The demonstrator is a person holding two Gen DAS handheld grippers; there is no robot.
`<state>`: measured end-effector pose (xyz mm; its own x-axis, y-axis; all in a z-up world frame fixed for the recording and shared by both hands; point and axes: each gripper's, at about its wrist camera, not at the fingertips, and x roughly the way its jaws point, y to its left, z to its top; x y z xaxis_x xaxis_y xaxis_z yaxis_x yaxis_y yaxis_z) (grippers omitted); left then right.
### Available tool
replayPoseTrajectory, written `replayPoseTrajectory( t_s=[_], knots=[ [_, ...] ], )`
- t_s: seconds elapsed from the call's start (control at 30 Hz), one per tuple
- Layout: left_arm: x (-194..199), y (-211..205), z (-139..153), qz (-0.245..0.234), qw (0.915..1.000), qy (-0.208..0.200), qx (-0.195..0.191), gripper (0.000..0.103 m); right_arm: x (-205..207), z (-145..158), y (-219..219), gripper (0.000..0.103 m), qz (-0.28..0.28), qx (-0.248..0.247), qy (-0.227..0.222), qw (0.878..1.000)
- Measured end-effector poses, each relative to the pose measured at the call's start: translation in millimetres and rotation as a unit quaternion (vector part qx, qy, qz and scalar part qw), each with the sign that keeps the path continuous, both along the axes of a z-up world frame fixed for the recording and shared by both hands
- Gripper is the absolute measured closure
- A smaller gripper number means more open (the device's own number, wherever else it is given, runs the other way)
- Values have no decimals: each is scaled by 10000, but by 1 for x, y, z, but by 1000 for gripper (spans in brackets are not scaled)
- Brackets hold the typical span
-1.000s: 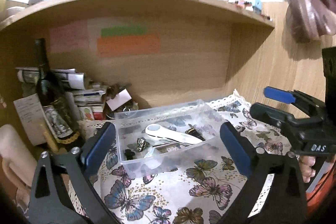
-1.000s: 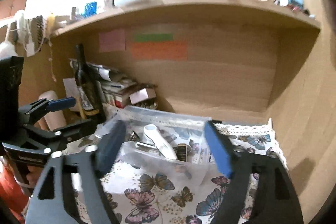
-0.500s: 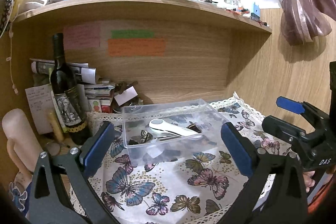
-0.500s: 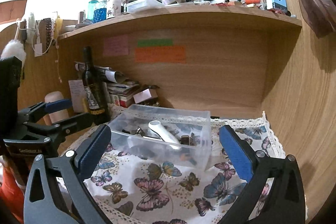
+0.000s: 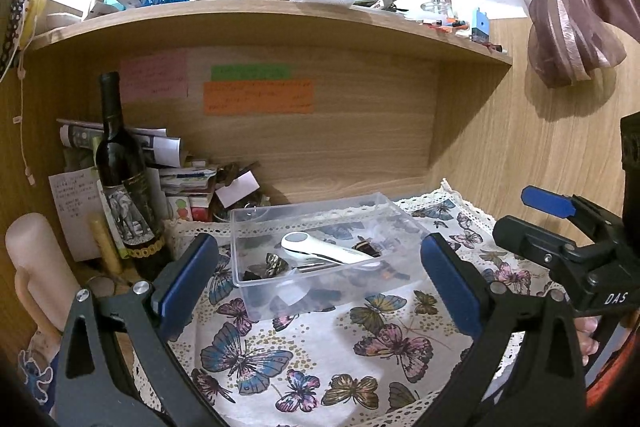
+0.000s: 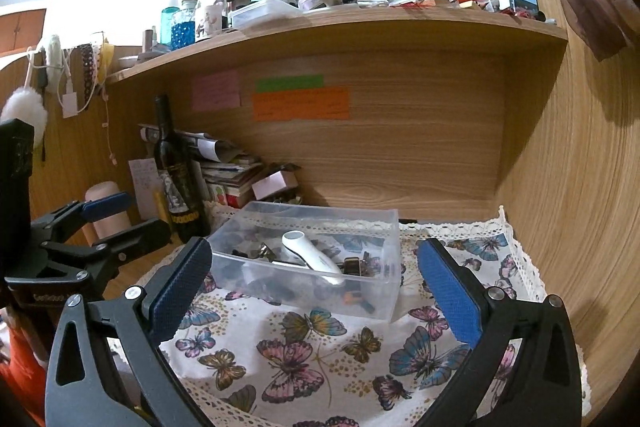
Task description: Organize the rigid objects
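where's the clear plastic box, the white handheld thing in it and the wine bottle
clear plastic box (image 5: pixel 320 301), left wrist view, on its near wall
white handheld device (image 5: pixel 320 251), left wrist view, on the middle of its white body
wine bottle (image 6: pixel 176 183), right wrist view, on its dark body above the label

I find the clear plastic bin (image 5: pixel 320 223) on the butterfly-print cloth (image 5: pixel 320 355), before the wooden back panel (image 5: pixel 340 147). In it lies the white handled tool (image 5: pixel 324 251). Left of it stands the dark glass wine bottle (image 5: pixel 120 163), paper stack (image 5: pixel 180 179) behind.
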<state>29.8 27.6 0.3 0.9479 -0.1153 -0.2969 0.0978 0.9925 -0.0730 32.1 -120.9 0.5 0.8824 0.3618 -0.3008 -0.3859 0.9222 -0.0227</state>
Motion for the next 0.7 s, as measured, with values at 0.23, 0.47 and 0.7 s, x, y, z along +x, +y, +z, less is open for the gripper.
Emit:
replayPoseTrajectory(
  t_s=[0.23, 0.47, 0.7],
  knots=[
    [-2, 1, 1, 11, 10000, -65, -8, 0, 0, 1, -1, 0, 45, 6, -9, 10000],
    [-1, 1, 0, 9, 10000, -11, -35, 0, 0, 2, -1, 0, 82, -4, -27, 10000],
    [0, 1, -1, -1, 10000, 6, -27, 0, 0, 2, -1, 0, 89, 5, -16, 10000]
  ],
)
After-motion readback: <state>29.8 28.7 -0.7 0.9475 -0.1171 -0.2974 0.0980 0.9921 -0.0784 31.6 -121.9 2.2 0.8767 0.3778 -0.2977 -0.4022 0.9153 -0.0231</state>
